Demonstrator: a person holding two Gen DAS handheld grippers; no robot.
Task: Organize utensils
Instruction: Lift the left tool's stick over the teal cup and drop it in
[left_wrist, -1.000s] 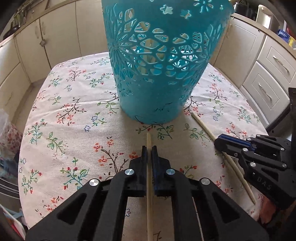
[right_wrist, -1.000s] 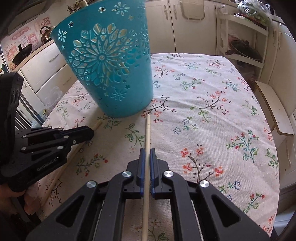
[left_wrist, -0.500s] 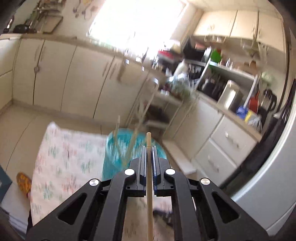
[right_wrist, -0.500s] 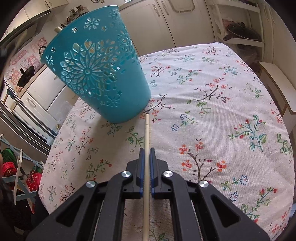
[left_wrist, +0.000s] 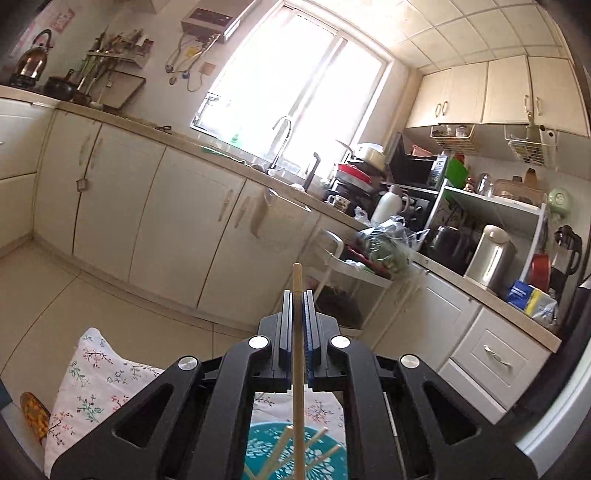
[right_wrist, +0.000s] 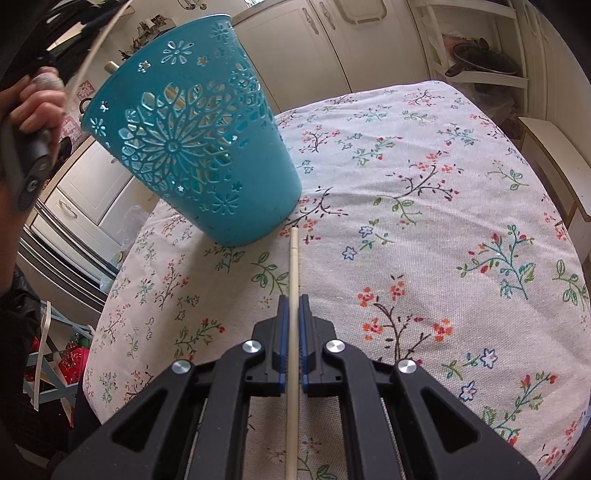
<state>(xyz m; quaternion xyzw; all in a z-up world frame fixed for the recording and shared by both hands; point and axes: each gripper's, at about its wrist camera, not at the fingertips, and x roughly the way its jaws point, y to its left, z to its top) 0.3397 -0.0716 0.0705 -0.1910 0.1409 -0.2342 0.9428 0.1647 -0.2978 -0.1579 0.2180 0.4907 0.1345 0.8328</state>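
My left gripper (left_wrist: 296, 295) is shut on a wooden chopstick (left_wrist: 297, 354) and held high, pointing out over the kitchen. Far below it, between the gripper's arms, shows the open top of the teal cut-out basket (left_wrist: 269, 450) with several chopsticks in it. My right gripper (right_wrist: 291, 301) is shut on a second chopstick (right_wrist: 293, 266), angled down over the table. That stick's tip lies close to the foot of the teal basket (right_wrist: 192, 151). A hand (right_wrist: 35, 107) grips the left tool's handle at the upper left of the right wrist view.
The flowered tablecloth (right_wrist: 424, 206) spreads wide to the right of the basket. A white shelf cart (left_wrist: 354, 266) with bagged greens, counters and cabinets (left_wrist: 177, 218) ring the table. A bench edge (right_wrist: 554, 155) stands at the table's far right side.
My left gripper has risen from table level with its chopstick, now well above the basket and facing the window. The right gripper has hardly moved, still holding its chopstick.
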